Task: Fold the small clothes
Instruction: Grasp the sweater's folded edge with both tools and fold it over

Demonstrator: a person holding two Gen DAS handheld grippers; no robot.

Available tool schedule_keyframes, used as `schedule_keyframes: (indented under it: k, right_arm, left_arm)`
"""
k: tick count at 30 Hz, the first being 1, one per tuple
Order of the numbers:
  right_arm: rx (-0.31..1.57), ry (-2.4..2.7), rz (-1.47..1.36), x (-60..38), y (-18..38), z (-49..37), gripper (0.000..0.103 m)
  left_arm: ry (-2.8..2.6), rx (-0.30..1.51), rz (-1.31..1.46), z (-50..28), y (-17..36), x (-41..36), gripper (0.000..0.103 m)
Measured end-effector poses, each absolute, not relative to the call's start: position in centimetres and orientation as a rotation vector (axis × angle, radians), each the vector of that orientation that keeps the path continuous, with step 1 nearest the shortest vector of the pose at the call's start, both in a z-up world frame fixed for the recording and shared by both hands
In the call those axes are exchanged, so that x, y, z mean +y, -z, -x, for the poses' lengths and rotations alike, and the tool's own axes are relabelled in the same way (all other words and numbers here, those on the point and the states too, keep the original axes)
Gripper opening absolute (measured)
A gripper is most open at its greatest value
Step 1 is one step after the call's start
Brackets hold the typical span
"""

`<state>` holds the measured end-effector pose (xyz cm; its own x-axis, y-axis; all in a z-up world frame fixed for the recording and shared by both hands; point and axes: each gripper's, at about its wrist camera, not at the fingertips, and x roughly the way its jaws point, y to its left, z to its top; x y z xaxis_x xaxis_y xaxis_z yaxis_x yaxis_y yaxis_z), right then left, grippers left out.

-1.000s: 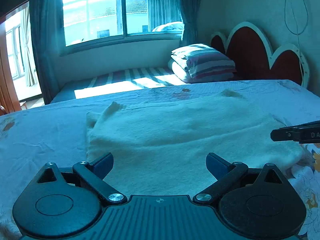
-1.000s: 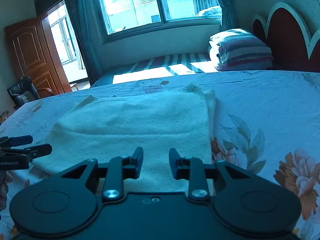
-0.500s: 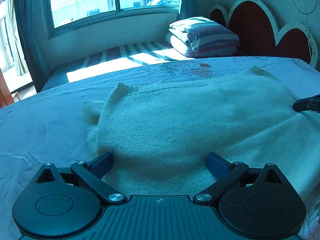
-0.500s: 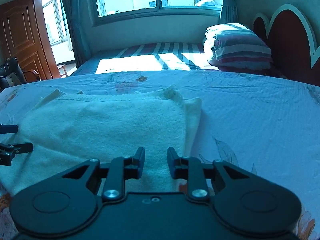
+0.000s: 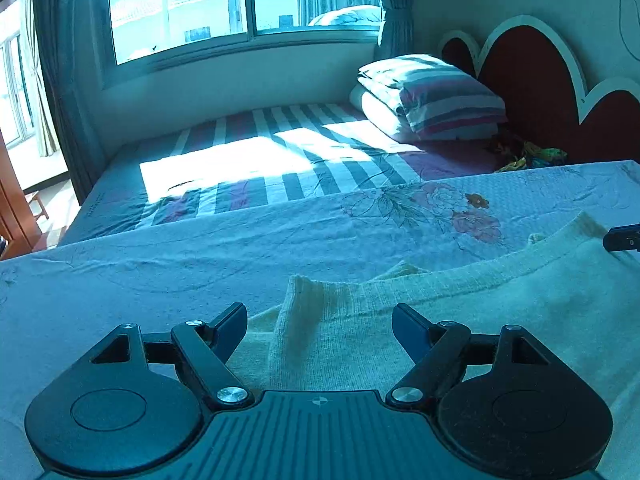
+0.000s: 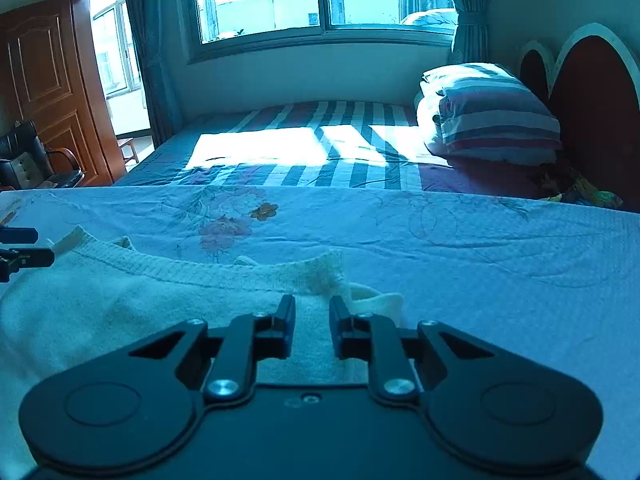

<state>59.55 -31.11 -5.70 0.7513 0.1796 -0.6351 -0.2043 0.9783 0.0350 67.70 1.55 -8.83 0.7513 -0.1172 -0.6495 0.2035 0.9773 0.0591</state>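
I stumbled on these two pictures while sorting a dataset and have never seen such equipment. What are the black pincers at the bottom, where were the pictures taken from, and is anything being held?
No robot arm is here: a person holds a two-finger gripper in each hand, and a wide-angle camera on each looks forward along its fingers. One picture comes from the left gripper, the other from the right gripper.

On the floral bed sheet lies a cream knitted sweater. Behind it is a striped bed with a pillow under a window.

The left gripper's jaws stand wide over the sweater's corner and have just been closing; they are not yet pressing on it. The right gripper's jaws are narrow with a gap, above the sweater's other corner, and grip nothing that I can see.
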Motion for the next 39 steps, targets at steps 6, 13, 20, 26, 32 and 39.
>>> schedule_keyframes:
  k: [6, 13, 20, 26, 32, 39]
  right_arm:
    - [0.712, -0.158, 0.037, -32.0, 6.8, -61.0, 0.017]
    - [0.69, -0.175, 0.078, -31.7, 7.0, -61.5, 0.026]
    - [0.698, -0.23, 0.03, -32.2, 7.0, -61.9, 0.006]
    - [0.603, -0.229, 0.014, -33.1, 5.9, -60.5, 0.005]
    - [0.62, -0.182, 0.064, -33.0, 6.6, -60.8, 0.005]
    - [0.621, -0.142, 0.091, -32.4, 6.5, -60.1, 0.025]
  left_arm:
    - [0.169, 0.707, -0.076, -69.0, 10.1, 2.5, 0.08]
    - [0.252, 0.704, -0.034, -69.9, 10.7, 2.5, 0.057]
    - [0.289, 0.707, -0.028, -71.1, 10.3, 2.1, 0.005]
    - [0.317, 0.647, -0.032, -71.0, 10.0, 2.2, 0.004]
    - [0.284, 0.669, -0.083, -72.2, 11.0, 1.5, 0.005]
    - [0.193, 0.633, -0.098, -70.1, 9.0, 1.7, 0.066]
